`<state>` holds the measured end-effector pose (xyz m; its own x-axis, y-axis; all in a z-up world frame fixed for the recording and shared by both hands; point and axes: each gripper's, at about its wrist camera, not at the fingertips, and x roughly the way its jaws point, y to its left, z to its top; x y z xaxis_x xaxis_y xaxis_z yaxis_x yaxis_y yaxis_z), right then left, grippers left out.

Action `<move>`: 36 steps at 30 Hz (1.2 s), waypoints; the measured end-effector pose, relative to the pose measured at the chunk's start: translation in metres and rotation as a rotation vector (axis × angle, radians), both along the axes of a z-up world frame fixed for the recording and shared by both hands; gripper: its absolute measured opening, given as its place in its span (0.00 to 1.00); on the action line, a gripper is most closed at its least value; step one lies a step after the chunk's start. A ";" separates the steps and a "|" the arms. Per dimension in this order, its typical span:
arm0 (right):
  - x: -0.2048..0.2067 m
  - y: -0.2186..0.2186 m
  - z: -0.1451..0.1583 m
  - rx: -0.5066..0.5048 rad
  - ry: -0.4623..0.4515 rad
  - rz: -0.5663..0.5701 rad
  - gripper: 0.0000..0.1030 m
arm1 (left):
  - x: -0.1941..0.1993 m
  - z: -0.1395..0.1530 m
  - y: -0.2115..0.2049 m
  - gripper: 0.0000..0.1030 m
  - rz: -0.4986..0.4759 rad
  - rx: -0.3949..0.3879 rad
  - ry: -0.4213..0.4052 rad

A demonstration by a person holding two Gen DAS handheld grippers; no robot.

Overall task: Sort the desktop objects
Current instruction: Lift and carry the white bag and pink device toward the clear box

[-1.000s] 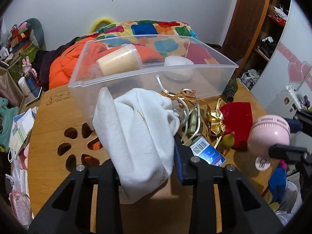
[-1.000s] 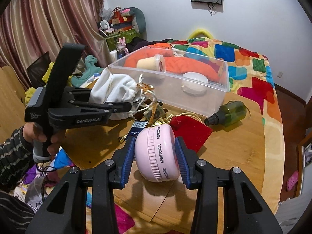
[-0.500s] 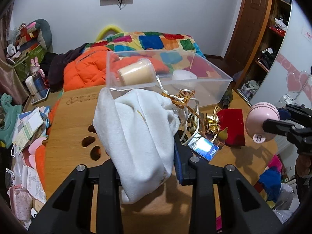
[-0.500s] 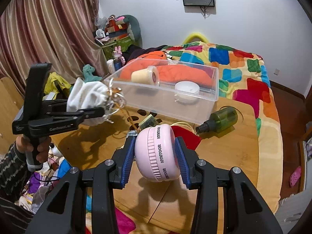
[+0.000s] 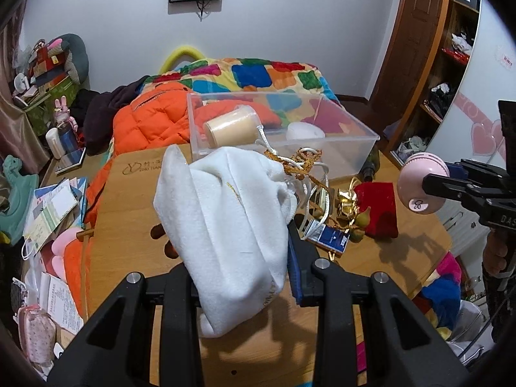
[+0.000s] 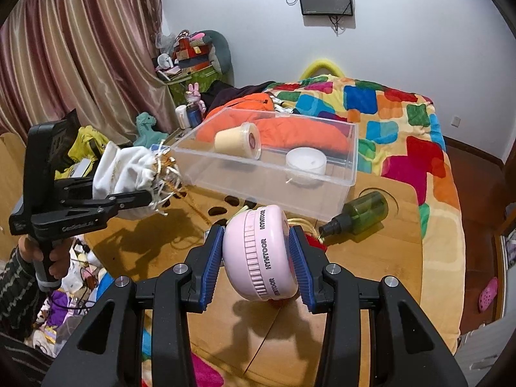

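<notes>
While both tools hang above the wooden table (image 6: 371, 264), each has its jaws pressed on something. The left gripper (image 5: 240, 258) clamps a white drawstring pouch (image 5: 225, 219), whose gold and white cords (image 5: 306, 164) dangle off its gathered mouth. The right gripper (image 6: 258, 259) squeezes a round pink case (image 6: 259, 254) between its blue pads (image 6: 211, 267); the case is printed HYNTOOR along its ribbed edge.

Beyond them a clear plastic bin (image 6: 351, 161) sits on the table's far side, holding a cream-coloured tub (image 6: 237, 140) lying on its side and a squat white jar (image 6: 304, 161). Just beside the bin's near corner lies a green spray bottle (image 6: 361, 213). On the tabletop near the bin rest a red pouch (image 5: 379, 208), some gold trinkets (image 5: 346, 201) and a small blue box (image 5: 329, 238). A patchwork quilt (image 6: 403, 122) covers the bed behind.
</notes>
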<state>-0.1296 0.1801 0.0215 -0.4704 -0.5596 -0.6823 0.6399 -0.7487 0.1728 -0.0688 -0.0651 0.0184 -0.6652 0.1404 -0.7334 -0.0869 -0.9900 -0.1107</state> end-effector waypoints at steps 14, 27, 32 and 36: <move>-0.033 -0.005 0.030 -0.039 0.052 -0.008 0.37 | -0.005 0.043 -0.013 0.31 0.002 -0.002 0.071; -0.070 -0.021 0.026 -0.037 0.022 -0.011 0.37 | -0.029 0.057 -0.014 0.31 -0.033 0.006 0.093; -0.084 -0.026 0.019 -0.028 0.007 -0.016 0.37 | -0.046 0.053 -0.015 0.31 -0.045 0.008 0.074; -0.097 -0.030 0.013 -0.026 -0.013 -0.022 0.37 | -0.061 0.045 -0.015 0.31 -0.053 0.006 0.052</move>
